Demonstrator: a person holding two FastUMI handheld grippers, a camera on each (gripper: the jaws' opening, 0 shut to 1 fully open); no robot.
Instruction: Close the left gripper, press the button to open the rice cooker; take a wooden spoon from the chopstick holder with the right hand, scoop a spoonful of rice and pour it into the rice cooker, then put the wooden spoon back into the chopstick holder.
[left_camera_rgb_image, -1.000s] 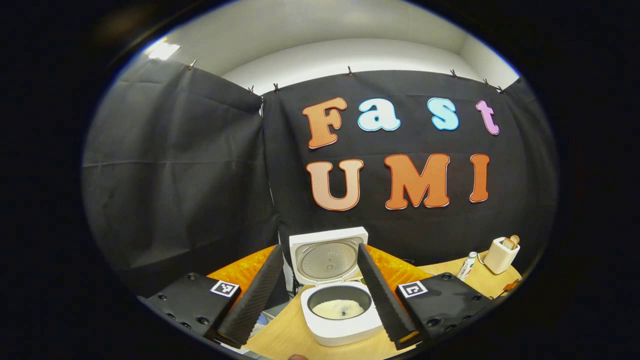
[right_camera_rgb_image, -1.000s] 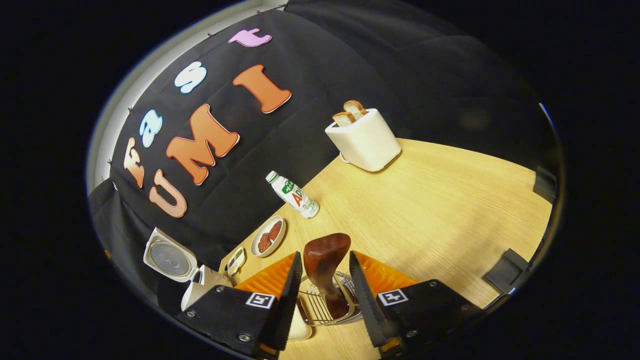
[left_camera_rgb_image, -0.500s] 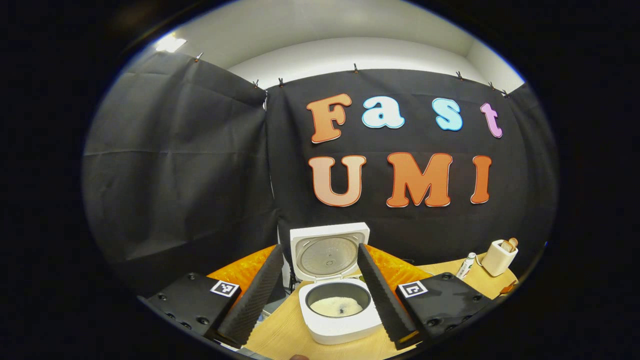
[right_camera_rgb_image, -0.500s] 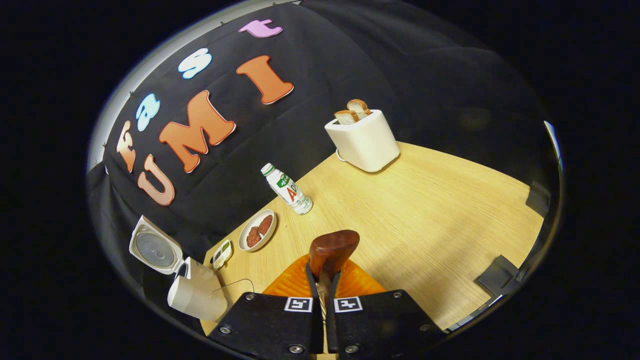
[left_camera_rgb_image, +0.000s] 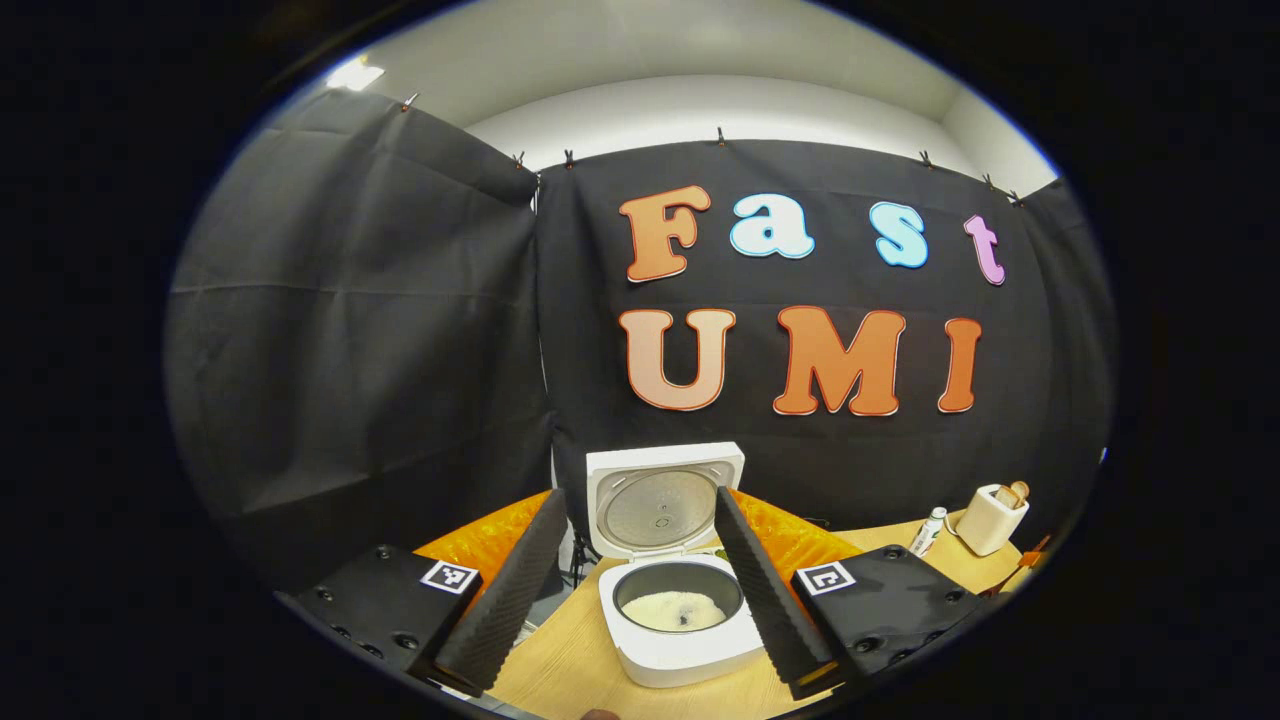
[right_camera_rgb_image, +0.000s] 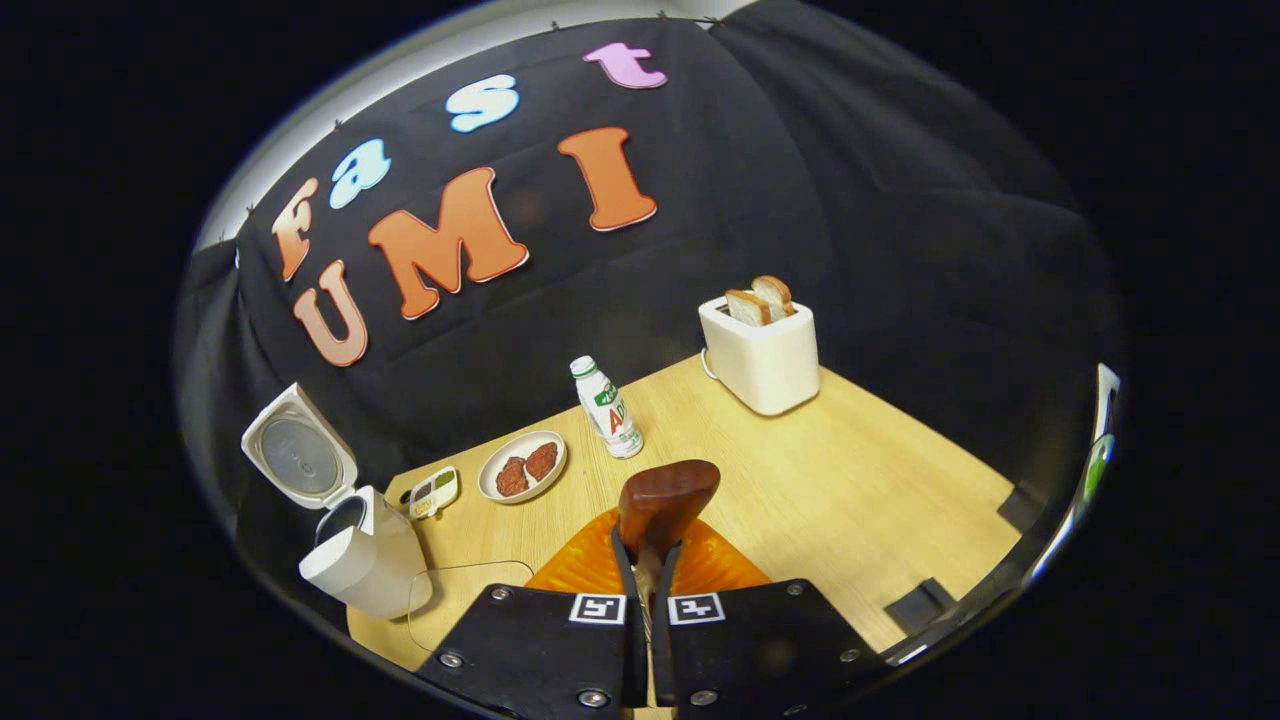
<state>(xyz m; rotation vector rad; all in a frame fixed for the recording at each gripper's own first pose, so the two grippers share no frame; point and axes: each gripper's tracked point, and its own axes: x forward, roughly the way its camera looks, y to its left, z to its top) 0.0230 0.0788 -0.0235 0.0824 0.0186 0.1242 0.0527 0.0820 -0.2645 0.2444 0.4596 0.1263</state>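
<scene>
In the left gripper view the white rice cooker stands with its lid raised, and white rice lies in the dark inner pot. My left gripper is open, held back from the cooker, with nothing between its fingers. Seen from the right gripper view, my right gripper is shut on the dark brown wooden spoon, whose broad end sticks up past the fingertips. The open rice cooker is at the lower left there, well apart from the spoon.
On the wooden table stand a white toaster with bread slices, a small bottle, a plate with brown patties and a small dish. A clear container's rim shows beside the cooker.
My right gripper shut on the spoon in the wire holder and lifted it clear; its view has swung round. The left gripper drew back slightly from the cooker, still open.
</scene>
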